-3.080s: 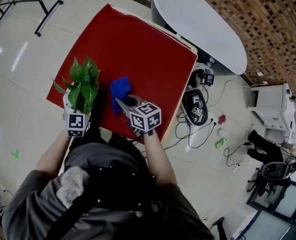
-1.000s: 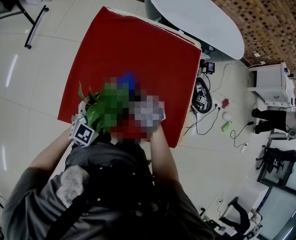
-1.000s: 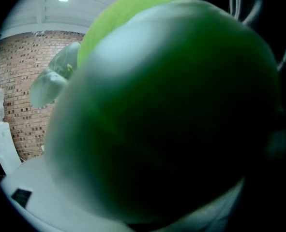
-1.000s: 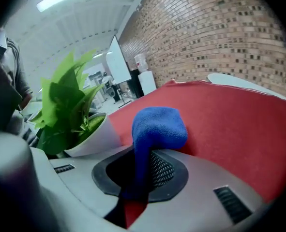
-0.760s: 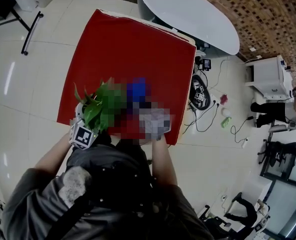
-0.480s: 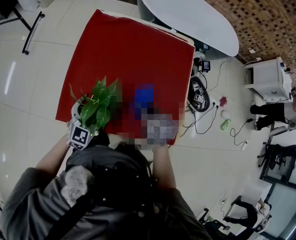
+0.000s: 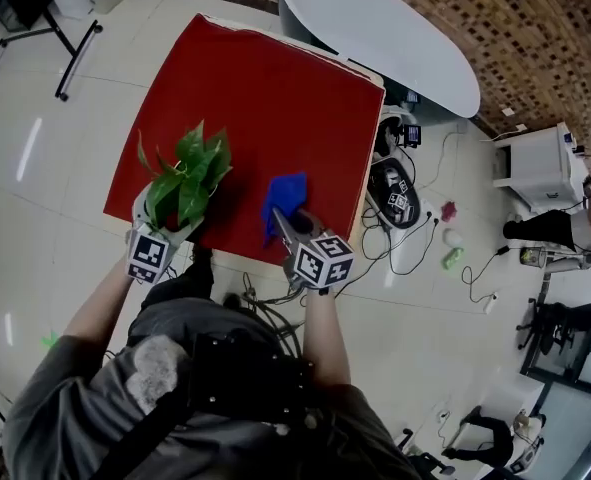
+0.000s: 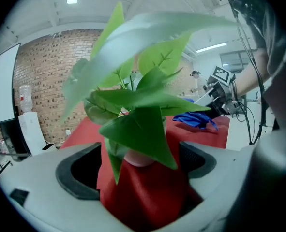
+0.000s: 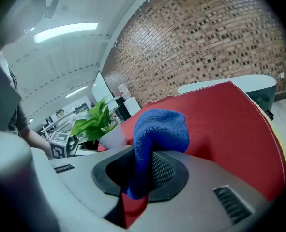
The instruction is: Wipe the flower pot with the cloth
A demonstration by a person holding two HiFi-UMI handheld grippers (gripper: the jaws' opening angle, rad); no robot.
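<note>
- We see the left gripper (image 8: 142,173) released, its 2 jaws wide apart, with the small white flower pot (image 8: 140,157) standing between them on the red-covered table (image 7: 255,98), touched by neither jaw as far as we can tell.
- The pot's green leafy plant (image 7: 183,173) fills most of the left gripper view.
- The right gripper (image 9: 141,170) is clenched on the blue terry cloth (image 7: 287,193), which bunches up above its jaws.
- Since 1 second ago the cloth has moved off to the right. It was right beside the plant and now hangs over the table, clearly apart from the pot.
- We judge that 1 wiping pass has ended. Either the cloth goes back for another side of the pot, or the wiping is done.
- The pot stands upright near the table's near-left edge.
</note>
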